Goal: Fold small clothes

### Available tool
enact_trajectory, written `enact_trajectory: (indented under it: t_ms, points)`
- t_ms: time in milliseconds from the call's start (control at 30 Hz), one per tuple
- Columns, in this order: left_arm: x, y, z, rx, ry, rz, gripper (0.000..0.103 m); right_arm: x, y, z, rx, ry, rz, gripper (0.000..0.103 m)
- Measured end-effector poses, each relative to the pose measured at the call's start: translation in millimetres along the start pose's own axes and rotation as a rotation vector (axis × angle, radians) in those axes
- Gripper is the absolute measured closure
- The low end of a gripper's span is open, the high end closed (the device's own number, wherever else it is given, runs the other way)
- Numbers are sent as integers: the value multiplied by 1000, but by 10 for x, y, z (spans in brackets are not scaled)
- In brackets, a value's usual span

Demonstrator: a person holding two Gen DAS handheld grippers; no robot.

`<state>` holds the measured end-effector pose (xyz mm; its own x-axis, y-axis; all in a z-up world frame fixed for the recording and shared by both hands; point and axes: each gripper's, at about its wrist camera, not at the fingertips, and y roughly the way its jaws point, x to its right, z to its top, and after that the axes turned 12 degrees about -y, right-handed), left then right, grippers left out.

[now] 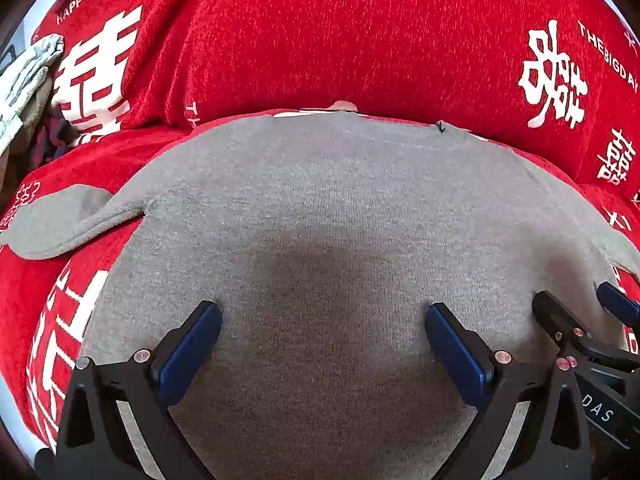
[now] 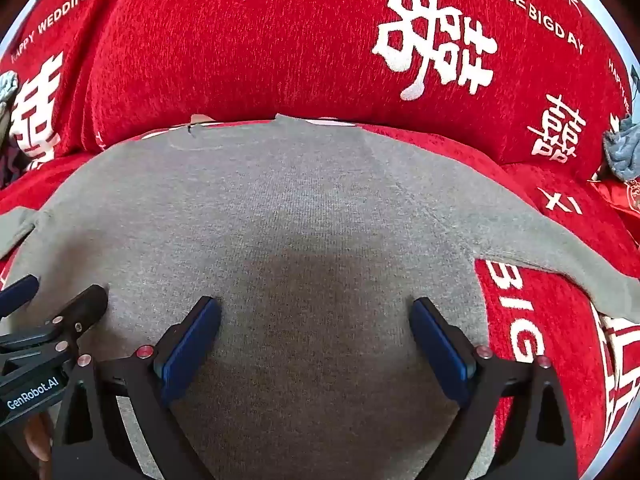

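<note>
A grey knit top [image 1: 320, 208] lies spread flat on a red cover [image 1: 320, 40], filling the lower middle of both wrist views. Its body runs from 6 o'clock up to 12 o'clock, so the long axis points away from the cameras, and its far edge with a small dark stitch [image 1: 441, 127] ends just below a red cushion [image 2: 260, 52] that stands along the back. The sleeves reach out across that axis: one sleeve [image 1: 68, 224] trails toward 9 o'clock in the left wrist view, folded over on itself at the tip, and the other sleeve [image 2: 560, 252] stretches toward 3 o'clock in the right wrist view, lying over white lettering on the cover. The left gripper [image 1: 322, 316] hovers over the body of the top with its blue pads [image 1: 188, 360] spread wide and nothing between them. The right gripper [image 2: 314, 310] sits just beside it at 3 o'clock, likewise wide and holding nothing. At 9 o'clock in the left wrist view a heap of other garments [image 1: 28, 92] rests against the cushion; at 3 o'clock in the right wrist view lies a crumpled blue-grey cloth [image 2: 624, 152].
</note>
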<state>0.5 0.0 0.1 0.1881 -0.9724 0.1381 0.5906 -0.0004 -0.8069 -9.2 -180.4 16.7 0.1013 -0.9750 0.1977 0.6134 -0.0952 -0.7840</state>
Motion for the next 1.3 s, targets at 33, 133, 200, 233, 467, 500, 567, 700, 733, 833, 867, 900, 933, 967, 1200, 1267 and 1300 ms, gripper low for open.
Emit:
enact_trajectory:
  t_ms: [33,133,200,233,467,500,567,700,733,833,867,900,933,967,1200,1267,1300]
  points:
    - [2,0,2,6,1,0,0,-5,3,-3,-2,-4,-6,6]
    - [22,13,19,-4,5,4,0,-32,3,-16,0,1,2,6]
    - [7,-32,68,-10,4,1,0,6,14,-15,-5,8,10,6]
    - [14,-29,82,-12,5,1,0,9,8,-14,-3,11,12,6]
    - [-37,-57,27,9,-10,-2,0,-18,3,-33,-3,29,9,6]
    - [-34,-55,23,10,-10,0,0,-14,1,-42,-7,36,7,6]
    - [-35,-53,31,10,-7,3,0,-10,-3,-47,-11,44,7,6]
    - [-27,-43,26,14,-5,6,0,-24,-26,-84,-8,40,10,6]
    - [-30,-41,28,13,-6,5,0,-31,-30,-93,-6,40,8,6]
    - [-26,-33,14,15,-6,6,0,-31,-26,-89,-4,40,9,6]
    - [-23,-30,6,17,-7,7,0,-29,-26,-91,-3,40,12,6]
    - [-24,-27,1,17,-7,7,0,-30,-28,-92,-4,40,13,6]
    - [-23,-27,-2,17,-7,6,0,-33,-29,-90,-6,38,11,6]
    - [-25,-27,-3,17,-7,6,0,-42,-35,-93,-7,35,9,6]
    - [-24,-18,-17,16,-7,7,0,-79,-69,-125,-8,19,5,6]
    - [-28,-14,-15,12,-5,8,0,-88,-79,-137,-11,14,10,6]
    - [-27,-12,-15,9,-4,9,0,-98,-89,-142,-12,10,13,6]
